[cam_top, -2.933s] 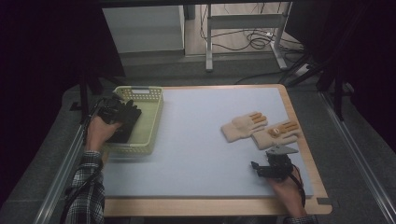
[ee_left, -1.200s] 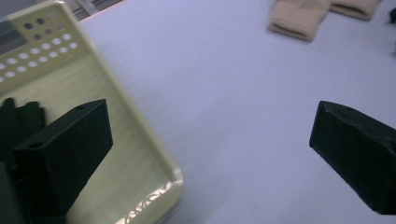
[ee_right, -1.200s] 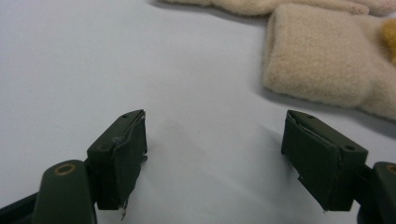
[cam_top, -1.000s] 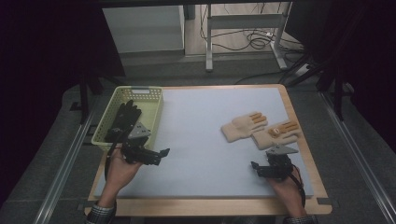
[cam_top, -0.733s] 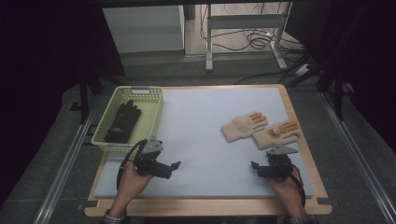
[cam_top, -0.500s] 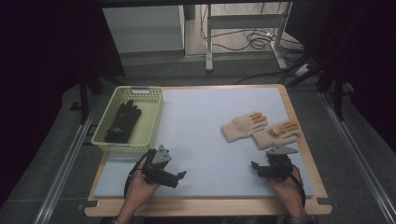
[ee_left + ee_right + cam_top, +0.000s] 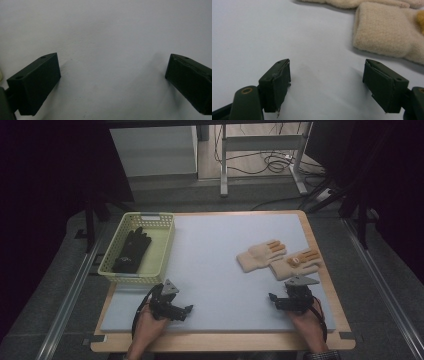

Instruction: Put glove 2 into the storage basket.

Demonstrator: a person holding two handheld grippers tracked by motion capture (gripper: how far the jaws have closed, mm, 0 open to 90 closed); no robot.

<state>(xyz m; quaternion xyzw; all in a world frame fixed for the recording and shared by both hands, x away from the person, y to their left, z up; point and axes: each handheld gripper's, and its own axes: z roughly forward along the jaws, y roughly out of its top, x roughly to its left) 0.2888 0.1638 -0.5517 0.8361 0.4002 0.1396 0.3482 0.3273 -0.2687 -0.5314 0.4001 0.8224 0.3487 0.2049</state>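
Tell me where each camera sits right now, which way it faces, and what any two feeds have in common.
High view: above the person's side, looking forward and down on the table; both hands show, with left gripper, right gripper, basket, black glove and beige gloves.
Left gripper view: rides the left gripper, aimed at bare blue mat; jaws apart.
Right gripper view: rides the right gripper, facing a beige glove cuff; jaws apart.
Shared: high and right gripper views both show the beige gloves.
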